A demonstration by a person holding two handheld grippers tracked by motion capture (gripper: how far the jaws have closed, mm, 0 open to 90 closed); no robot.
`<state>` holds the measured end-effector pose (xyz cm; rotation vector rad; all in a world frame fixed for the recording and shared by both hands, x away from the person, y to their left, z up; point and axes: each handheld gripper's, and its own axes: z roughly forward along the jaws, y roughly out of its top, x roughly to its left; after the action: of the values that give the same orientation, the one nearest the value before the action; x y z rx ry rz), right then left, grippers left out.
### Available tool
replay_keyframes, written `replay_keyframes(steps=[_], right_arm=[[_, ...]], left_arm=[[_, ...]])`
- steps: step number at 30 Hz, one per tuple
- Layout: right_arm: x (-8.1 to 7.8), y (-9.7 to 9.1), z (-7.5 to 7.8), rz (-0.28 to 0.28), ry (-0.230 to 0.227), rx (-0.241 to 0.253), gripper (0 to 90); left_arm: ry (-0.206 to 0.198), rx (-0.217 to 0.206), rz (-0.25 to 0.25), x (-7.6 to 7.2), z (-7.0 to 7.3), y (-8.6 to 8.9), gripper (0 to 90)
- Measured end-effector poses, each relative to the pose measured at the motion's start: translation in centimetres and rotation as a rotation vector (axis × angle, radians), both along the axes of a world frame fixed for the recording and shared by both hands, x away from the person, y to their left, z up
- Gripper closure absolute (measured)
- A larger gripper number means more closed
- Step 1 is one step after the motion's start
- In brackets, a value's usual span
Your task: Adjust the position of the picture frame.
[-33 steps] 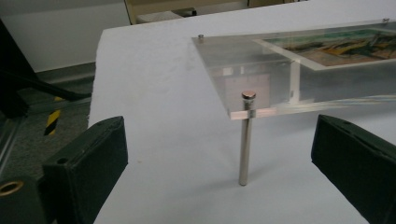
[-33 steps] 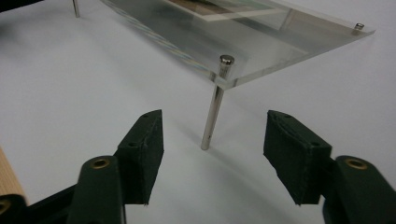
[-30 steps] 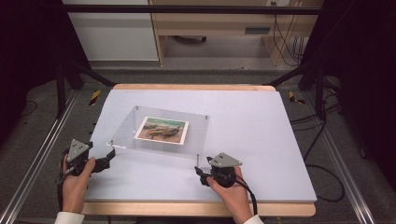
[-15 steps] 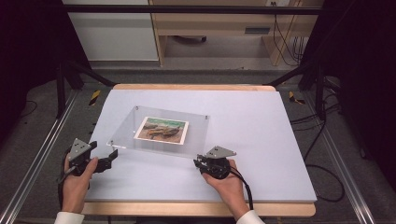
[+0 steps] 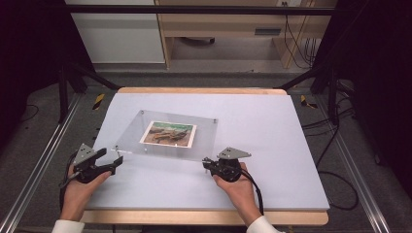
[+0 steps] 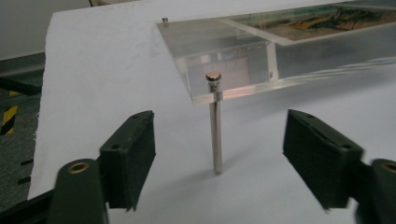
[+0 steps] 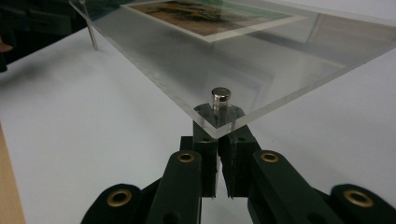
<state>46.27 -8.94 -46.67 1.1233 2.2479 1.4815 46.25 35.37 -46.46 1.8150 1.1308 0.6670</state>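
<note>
With the right gripper, clamped the near-right pin under the acrylic frame on the table; kept the left gripper apart, jaws just closing around the untouched near-left pin; judged the frame stiff, slippery, scratch-prone, best taken by its pins.

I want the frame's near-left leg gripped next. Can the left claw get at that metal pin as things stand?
Probably yes: the metal pin stands between the left claw's closing jaws, with bare table on both sides.

Bright even light on the white table (surroundings dark); nearest claw parts look slightly blurred.
</note>
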Motion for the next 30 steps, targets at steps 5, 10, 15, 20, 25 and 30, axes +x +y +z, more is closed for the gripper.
replay_keyframes(steps=[5, 10, 15, 20, 25, 30], right_arm=[[0.4, -0.3, 0.4, -0.003, 0.038, 0.044, 85.2], [0.6, -0.4, 0.6, 0.000, 0.053, 0.046, 85.2], [0.6, -0.4, 0.7, 0.002, 0.053, 0.045, 85.2], [0.5, -0.3, 0.5, -0.011, 0.044, 0.034, 85.0], [0.2, -0.1, 0.2, -0.041, 0.012, 0.046, 84.1], [0.3, 0.6, 0.1, -0.071, -0.018, 0.045, 81.0]], left_arm=[[-0.029, -0.056, 0.011, 0.5, 0.0, 0.0, 46.8], [-0.038, -0.096, -0.001, 1.8, 0.0, -0.1, 61.9], [-0.047, -0.091, -0.014, 2.7, -0.3, -0.8, 73.6], [-0.047, -0.131, 0.008, 2.9, -0.3, -0.7, 83.6], [-0.034, -0.146, 0.024, 2.9, 0.0, -0.8, 84.0], [-0.024, -0.157, 0.024, 2.8, 0.3, -0.8, 84.0]])
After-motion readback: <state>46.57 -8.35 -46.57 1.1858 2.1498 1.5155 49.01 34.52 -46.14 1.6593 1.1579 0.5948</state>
